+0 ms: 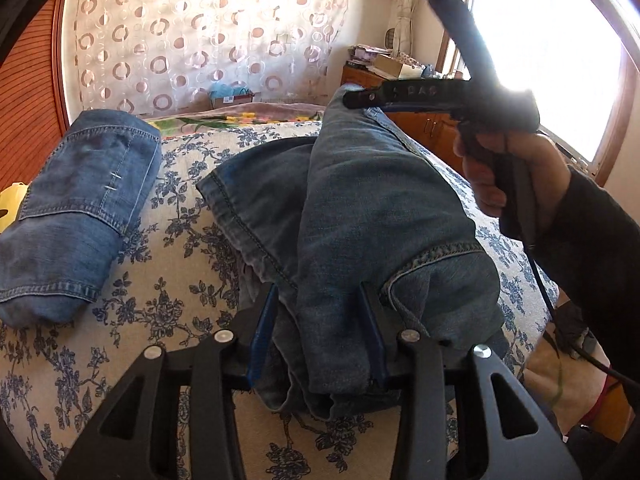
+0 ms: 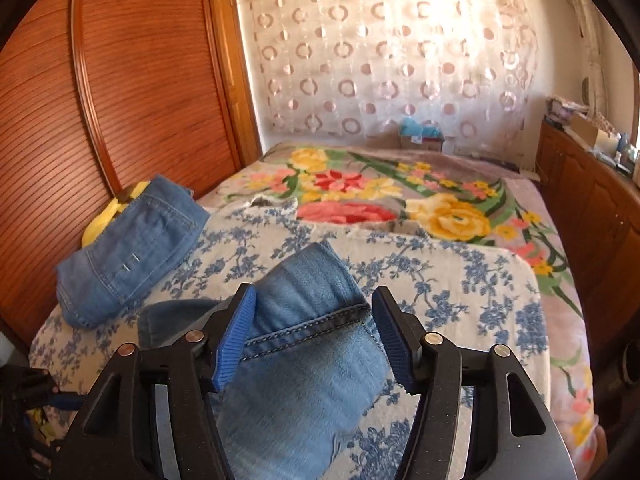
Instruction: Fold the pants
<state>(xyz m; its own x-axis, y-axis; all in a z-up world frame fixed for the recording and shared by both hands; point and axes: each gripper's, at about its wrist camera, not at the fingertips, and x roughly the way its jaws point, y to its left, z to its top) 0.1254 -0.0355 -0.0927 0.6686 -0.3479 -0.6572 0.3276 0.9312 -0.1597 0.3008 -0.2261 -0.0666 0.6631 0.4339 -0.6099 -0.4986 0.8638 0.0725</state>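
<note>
Jeans [image 1: 360,208] bunched mid-fold on blue-floral sheet [image 1: 168,304], legs doubled over; not flat yet, final fold + smoothing left imo. L gripper [image 1: 320,320] clamped on the near denim bunch. R gripper [image 2: 316,340] jaws apart, hem lying between, pads not pressing. 2nd folded jeans [image 1: 76,212] done, off to the side. L view only: person's hand [image 1: 504,172] on R gripper. R view only: flower blanket [image 2: 400,200].

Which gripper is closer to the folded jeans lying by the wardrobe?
Left. The left gripper, clamped on the pants, sits just beside the folded jeans; the right gripper is farther off, past the pants.
</note>
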